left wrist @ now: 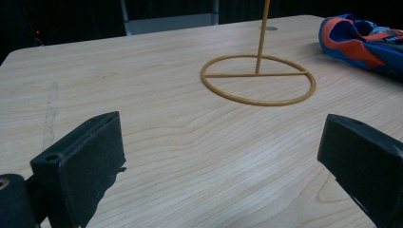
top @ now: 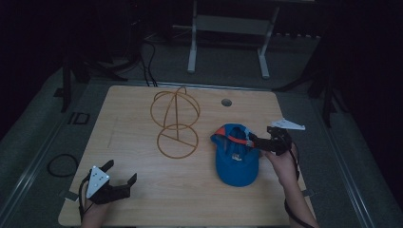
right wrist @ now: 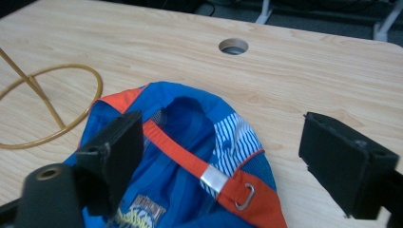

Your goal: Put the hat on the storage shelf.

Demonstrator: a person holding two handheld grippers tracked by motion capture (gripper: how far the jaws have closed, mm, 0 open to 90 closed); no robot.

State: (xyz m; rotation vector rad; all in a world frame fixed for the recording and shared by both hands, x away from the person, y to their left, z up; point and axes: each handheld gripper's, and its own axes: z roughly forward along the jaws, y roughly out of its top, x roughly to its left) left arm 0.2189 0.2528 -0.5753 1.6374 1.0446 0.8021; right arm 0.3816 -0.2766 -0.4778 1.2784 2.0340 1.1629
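- Right tool [top: 256, 141]: jaws spread wide and released, poised over the rear opening of the blue cap [top: 236, 159]. One jaw sits over the cap's rim, the other stands clear over bare table [top: 142, 190]. No grip is established yet.
- Cap location: at about 4 o'clock from the table centre, lying open side up with the orange strap [right wrist: 187, 159] across the rear gap and the brim toward the person.
- Risk — partial grasp: if the jaws close on the strap alone, the soft crown is likely to sag and swing, and the metal buckle [right wrist: 214, 179] may slide out of the pads.
- Risk — dragging: closing too low could pinch fabric against the table and push the cap toward 6 o'clock instead of lifting it.
- Wire stand [top: 176, 118]: stands at about 12 o'clock from the table centre, near the cap's 10 o'clock side but apart from it. It looks light — a swinging cap or a jaw brushing its base ring [left wrist: 258, 78] could tip or shift it.
- Left tool [top: 119, 178]: released, jaws wide apart with nothing between them, at about 7 o'clock on the table, well apart from the stand. It is not placed to steady the stand if the stand is knocked.
- Table hole [right wrist: 233, 46]: at 12 o'clock of the cap; no hazard is judged from it.
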